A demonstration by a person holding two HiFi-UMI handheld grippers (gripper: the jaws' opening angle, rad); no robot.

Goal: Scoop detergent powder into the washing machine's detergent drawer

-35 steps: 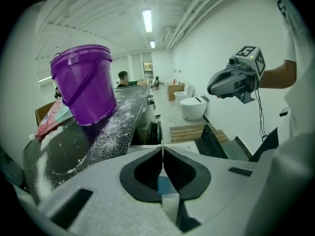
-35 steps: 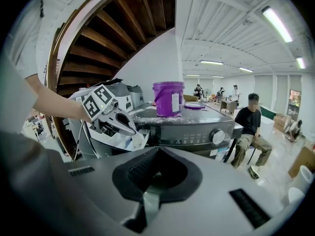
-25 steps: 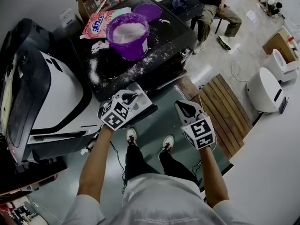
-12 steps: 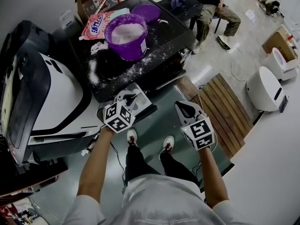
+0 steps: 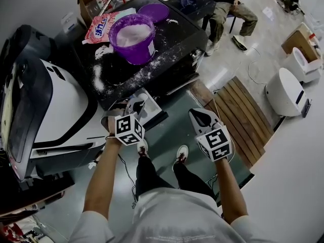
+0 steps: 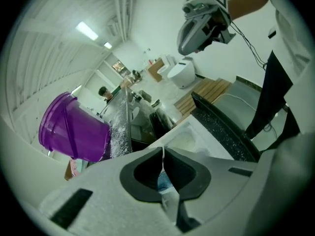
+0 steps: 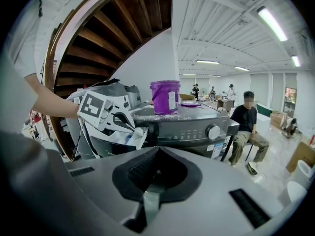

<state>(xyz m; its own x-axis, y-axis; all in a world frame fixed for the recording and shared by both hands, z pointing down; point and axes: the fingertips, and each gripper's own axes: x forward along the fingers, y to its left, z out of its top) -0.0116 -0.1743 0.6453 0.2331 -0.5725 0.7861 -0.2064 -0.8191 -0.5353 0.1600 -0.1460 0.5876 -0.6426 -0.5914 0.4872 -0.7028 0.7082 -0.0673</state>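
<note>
Now | left hand-held gripper | just above detergent drawer

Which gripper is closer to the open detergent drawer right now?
Left. The left gripper, holding a scoop, hangs right over the drawer; the right gripper sits off to its right, above the floor.

The left gripper with its scoop has turned and gone lower over the white drawer
</note>
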